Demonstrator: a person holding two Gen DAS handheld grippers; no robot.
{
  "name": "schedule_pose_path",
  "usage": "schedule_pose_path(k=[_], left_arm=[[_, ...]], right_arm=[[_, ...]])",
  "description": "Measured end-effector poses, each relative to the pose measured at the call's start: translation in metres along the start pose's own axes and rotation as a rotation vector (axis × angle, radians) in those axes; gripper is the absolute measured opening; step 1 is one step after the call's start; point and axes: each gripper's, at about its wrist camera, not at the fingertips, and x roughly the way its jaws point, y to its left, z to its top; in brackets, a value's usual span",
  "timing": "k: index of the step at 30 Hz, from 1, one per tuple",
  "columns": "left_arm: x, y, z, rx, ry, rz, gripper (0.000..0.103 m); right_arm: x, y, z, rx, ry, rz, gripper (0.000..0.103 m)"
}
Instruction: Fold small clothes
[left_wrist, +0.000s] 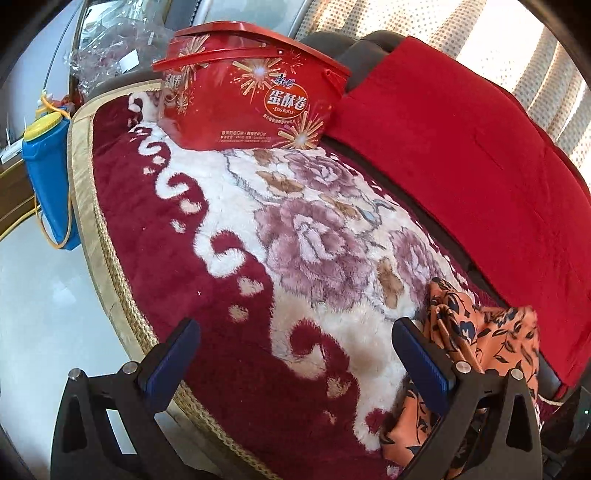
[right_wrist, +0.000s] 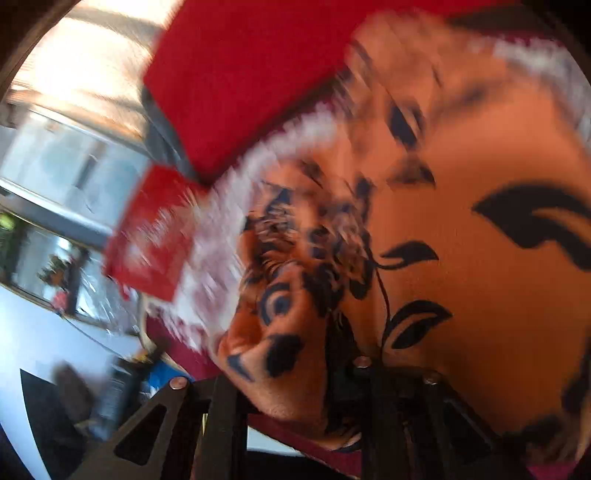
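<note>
Right now my right claw (right_wrist: 332, 373) pinches a bunched fold of the orange garment (right_wrist: 461, 258), a thin cloth printed with dark leaves and flowers; the view is smeared. It lies crumpled at the near right of the plush floral blanket (left_wrist: 258, 236), just beside my left claw (left_wrist: 295, 354), whose jaws stand wide with nothing between. Farther off stands a red box (left_wrist: 255, 92) marked "EGG ROLLS" under Chinese characters, beside a red cloth (left_wrist: 461, 155).
</note>
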Motion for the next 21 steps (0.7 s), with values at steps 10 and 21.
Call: schedule_pose_path(k=[10, 21], left_arm=[[-0.015, -0.028, -0.008, 0.082, -0.054, -0.094, 0.103], [0.042, -0.106, -0.065, 0.48, 0.121, 0.075, 0.103]], right_arm=[[-0.089, -0.011, 0.003, -0.07, -0.051, 0.335, 0.073], [-0.114, -0.066, 0.016, -0.125, -0.146, 0.019, 0.031]])
